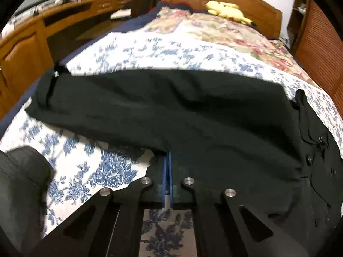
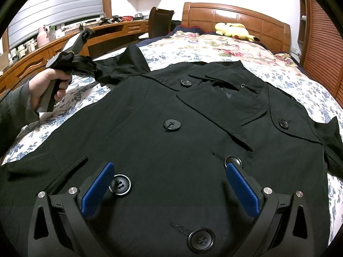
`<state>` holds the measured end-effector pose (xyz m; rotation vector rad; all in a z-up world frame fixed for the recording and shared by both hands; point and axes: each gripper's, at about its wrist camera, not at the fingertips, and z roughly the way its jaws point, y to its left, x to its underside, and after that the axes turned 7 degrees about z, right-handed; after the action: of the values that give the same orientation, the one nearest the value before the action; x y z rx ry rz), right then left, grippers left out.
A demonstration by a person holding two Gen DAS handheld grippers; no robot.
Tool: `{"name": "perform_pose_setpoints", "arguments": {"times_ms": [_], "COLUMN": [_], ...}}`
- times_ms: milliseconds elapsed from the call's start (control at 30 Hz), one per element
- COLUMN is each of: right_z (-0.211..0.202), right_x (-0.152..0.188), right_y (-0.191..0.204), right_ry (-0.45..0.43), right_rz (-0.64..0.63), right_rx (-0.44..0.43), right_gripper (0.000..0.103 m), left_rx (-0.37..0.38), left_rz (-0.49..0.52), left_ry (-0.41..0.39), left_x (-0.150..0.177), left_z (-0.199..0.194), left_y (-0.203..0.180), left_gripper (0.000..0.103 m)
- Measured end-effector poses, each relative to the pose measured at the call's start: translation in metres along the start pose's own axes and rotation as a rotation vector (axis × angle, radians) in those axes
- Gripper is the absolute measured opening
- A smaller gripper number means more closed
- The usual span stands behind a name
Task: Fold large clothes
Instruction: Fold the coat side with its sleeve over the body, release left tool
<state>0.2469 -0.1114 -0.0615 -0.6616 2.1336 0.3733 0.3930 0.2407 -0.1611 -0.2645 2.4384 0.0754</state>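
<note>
A black double-breasted coat [image 2: 171, 132] lies front-up on the bed [image 2: 295, 81], spread over a white coverlet printed with blue flowers [image 1: 150, 49]. Its lapels and collar point toward the wooden headboard [image 2: 235, 17]; large black buttons [image 2: 172, 125] run in two columns down the front.

The right gripper [image 2: 169, 188] hangs over the lower front of the coat with its jaws spread wide. The blue pads [image 2: 97, 190] stand well apart, each beside a button, and nothing is between them. Whether the tips touch the cloth cannot be told.

The left gripper [image 1: 167, 171] is pressed together, its blue pads meeting with the lower edge of the coat's sleeve [image 1: 163, 111] at their tips. From its own camera the sleeve stretches across the bed as a broad dark band, and the pads appear to pinch its hem. In the right wrist view the left gripper is seen at the far left, held by a hand [image 2: 48, 85] in a grey knit cuff [image 2: 15, 107], its nose at the sleeve end [image 2: 120, 68], which is drawn out sideways from the shoulder.

A second quilt with red and pink flowers [image 2: 225, 47] covers the head of the bed. A yellow plush toy [image 2: 233, 31] lies near the headboard. A long wooden desk [image 2: 70, 40] runs along the wall to the left, cluttered on top, with a dark chair [image 2: 159, 22] at its far end.
</note>
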Motion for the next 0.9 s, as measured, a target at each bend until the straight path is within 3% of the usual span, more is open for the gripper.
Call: {"name": "perform_pose_setpoints", "arguments": {"times_ms": [167,333,433,567,700,833,900], "right_z": [-0.003,-0.024,-0.047,-0.067,-0.076,-0.077,-0.077], "right_x": [0.0,0.003,0.01,0.023,0.032,0.03,0.031], "right_y": [-0.003,-0.012,-0.021,-0.03,-0.033,-0.027,-0.027], "right_ry": [-0.006,-0.024,-0.047,-0.061,-0.065,-0.071,-0.069], "right_rz": [0.017,0.062,0.092,0.096,0.106,0.109,0.107], "right_rx": [0.001,-0.02,-0.037,0.005,0.018,0.01,0.004], "right_gripper": [0.103,0.103,0.103,0.103,0.103,0.103,0.103], "left_rx": [0.041,0.132,0.184,0.193,0.181,0.196,0.201], "left_rz": [0.077,0.207,0.268,0.345,0.377,0.367,0.354], "left_ry": [-0.081,-0.147,-0.156,-0.159,-0.144,-0.156,-0.177], "left_x": [-0.007,-0.002,0.008,0.025,0.041,0.062,0.072], "left_z": [-0.05,-0.122,-0.15,-0.168,-0.172,-0.184,-0.195], "left_y": [-0.038,-0.103,-0.138,-0.172,-0.179,-0.174,-0.17], "left_gripper": [0.002,0.002,0.002,0.002,0.003,0.02,0.023]}}
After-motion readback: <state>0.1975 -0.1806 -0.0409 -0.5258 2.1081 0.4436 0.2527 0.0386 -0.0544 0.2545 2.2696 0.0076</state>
